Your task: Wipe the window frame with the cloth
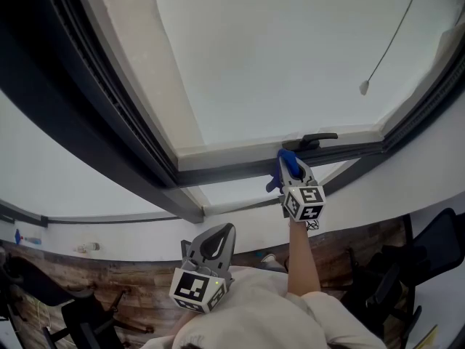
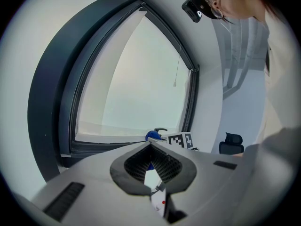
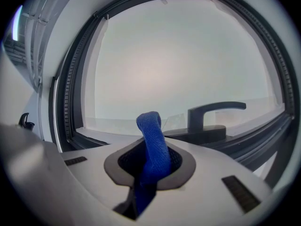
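Cloth pinched in right hand-held gripper near window frame, lower end hidden, left hand-held gripper closed, empty.

The cloth sits between the fingers of the right gripper. Beyond them, slightly right, the window handle stands on the window frame.

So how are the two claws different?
The right claw is shut on the blue cloth; the left claw is shut on nothing. The right claw is up by the window frame, near its handle; the left claw hangs lower, near the person's body. Both are grey and carry a marker cube.
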{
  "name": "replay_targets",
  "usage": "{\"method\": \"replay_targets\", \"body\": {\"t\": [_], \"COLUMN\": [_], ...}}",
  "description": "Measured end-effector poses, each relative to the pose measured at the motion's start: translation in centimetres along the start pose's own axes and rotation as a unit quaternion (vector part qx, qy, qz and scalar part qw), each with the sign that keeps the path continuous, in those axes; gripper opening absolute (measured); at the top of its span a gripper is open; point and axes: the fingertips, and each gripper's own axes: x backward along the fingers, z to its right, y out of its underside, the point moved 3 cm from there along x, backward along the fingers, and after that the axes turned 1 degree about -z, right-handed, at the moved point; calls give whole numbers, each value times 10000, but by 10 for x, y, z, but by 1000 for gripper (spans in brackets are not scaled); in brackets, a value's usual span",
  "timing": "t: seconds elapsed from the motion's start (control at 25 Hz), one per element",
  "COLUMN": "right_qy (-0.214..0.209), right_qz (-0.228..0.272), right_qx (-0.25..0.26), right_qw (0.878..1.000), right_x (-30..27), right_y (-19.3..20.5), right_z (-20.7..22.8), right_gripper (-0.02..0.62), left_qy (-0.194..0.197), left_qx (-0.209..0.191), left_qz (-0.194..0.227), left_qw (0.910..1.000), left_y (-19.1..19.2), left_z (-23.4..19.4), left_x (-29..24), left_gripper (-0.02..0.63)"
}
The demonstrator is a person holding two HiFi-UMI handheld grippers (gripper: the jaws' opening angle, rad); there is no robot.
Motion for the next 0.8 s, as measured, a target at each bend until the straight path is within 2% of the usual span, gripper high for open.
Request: {"method": "replay_targets", "body": {"t": [0.4, 0.6, 0.8], "right_qy": [-8, -16, 185], "right_qz": [11, 8, 34], "right_qx": [-34, -8, -191], "right_qw": [10000, 10000, 9996], "right_x": [3, 5, 5], "right_y": [0, 0, 0], "right_z": [14, 18, 19], "right_gripper": [54, 54, 54], "left_qy": [-22, -65, -195], "left_qx": [-27, 93, 119], "left_qz": [-15, 9, 50], "left_qw": [10000, 9999, 9997], "left_y": [0, 0, -1], "left_z": [4, 2, -7], "left_x": [-2, 4, 17], "left_gripper": [9, 9, 9]}}
